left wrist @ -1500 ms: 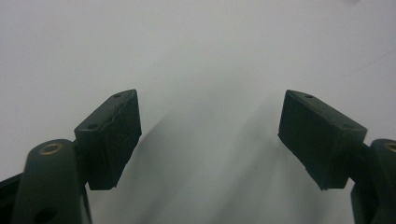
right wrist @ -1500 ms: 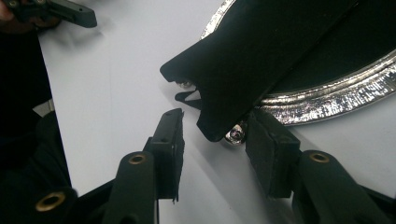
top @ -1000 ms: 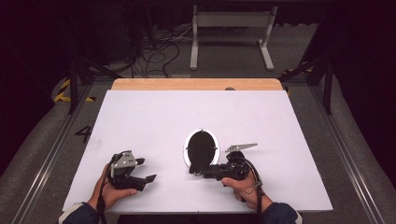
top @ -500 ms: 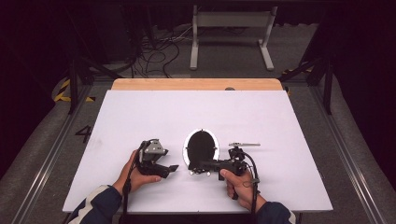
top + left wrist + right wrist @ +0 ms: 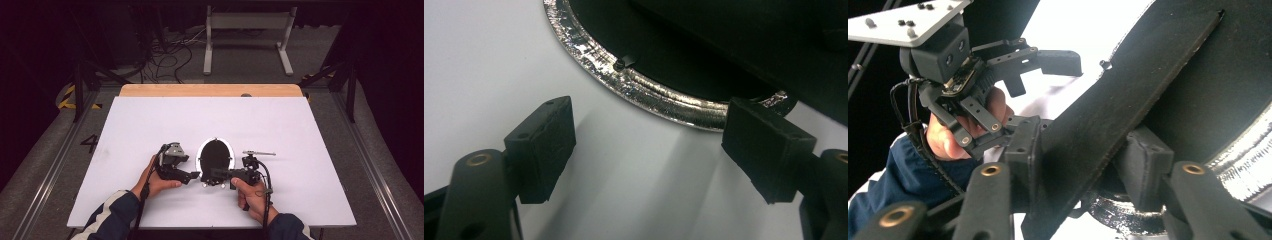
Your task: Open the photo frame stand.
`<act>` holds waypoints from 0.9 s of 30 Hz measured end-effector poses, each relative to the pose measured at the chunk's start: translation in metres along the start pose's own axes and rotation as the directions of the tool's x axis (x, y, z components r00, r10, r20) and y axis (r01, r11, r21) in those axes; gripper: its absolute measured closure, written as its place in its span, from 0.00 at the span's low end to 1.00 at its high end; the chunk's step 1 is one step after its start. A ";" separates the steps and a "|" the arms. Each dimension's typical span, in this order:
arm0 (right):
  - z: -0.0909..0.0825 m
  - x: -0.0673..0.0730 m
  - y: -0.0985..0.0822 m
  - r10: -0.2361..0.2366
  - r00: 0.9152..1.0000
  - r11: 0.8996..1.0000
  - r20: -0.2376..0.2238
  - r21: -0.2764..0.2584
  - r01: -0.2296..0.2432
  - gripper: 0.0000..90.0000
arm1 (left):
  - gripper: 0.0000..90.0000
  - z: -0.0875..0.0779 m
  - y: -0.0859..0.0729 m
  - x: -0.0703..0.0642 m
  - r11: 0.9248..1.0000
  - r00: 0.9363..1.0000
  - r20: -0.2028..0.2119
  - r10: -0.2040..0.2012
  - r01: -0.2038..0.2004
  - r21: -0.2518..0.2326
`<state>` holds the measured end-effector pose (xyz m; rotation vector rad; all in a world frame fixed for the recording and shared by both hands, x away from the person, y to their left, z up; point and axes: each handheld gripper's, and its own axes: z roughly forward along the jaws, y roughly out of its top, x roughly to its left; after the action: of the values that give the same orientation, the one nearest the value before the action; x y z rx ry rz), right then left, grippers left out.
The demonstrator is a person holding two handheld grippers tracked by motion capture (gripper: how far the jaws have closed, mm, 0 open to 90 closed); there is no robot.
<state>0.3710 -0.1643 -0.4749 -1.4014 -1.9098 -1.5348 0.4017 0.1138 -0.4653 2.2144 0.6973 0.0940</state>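
My right gripper (image 5: pixel 216 174) pinches a flat black panel (image 5: pixel 1128 95) between its pads, which press on either face of it; its jaws have just been closing onto it. That panel rises tilted out of an oval black mirror-like dish with a glittering silver rim (image 5: pixel 215 154), which lies on the white table (image 5: pixel 300 130) just ahead of both my grippers. My left gripper (image 5: pixel 196 175) has its jaws spread wide with nothing between them; the sparkling rim (image 5: pixel 644 87) curves just beyond its fingertips (image 5: pixel 546 140), close but apart from them. Both grippers face each other, nearly meeting at the dish's near edge.
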 end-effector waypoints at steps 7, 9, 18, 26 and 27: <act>0.001 0.005 0.000 -0.073 0.997 0.997 -0.005 0.001 0.073 0.69 | 0.22 0.004 0.003 0.006 1.000 0.998 0.054 -0.013 0.014 -0.024; 0.001 0.004 0.001 -0.090 0.996 0.996 -0.008 0.002 0.091 0.69 | 0.22 0.005 0.005 0.009 0.999 0.996 0.074 -0.041 0.043 -0.025; -0.001 0.005 0.003 -0.169 0.985 0.985 -0.027 0.026 0.170 0.71 | 0.19 0.011 0.012 0.023 0.992 0.982 0.151 -0.111 0.120 -0.050; -0.005 0.004 0.005 -0.234 0.971 0.971 -0.050 0.046 0.236 0.72 | 0.18 0.015 0.016 0.030 0.987 0.973 0.193 -0.129 0.144 -0.066; -0.007 0.004 0.005 -0.267 0.962 0.962 -0.062 0.047 0.270 0.73 | 0.18 0.014 0.016 0.030 0.986 0.970 0.201 -0.133 0.150 -0.073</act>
<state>0.3708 -0.1683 -0.4664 -1.1002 -2.1610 -1.6054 0.4387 0.1107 -0.4680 2.0493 0.7249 -0.1609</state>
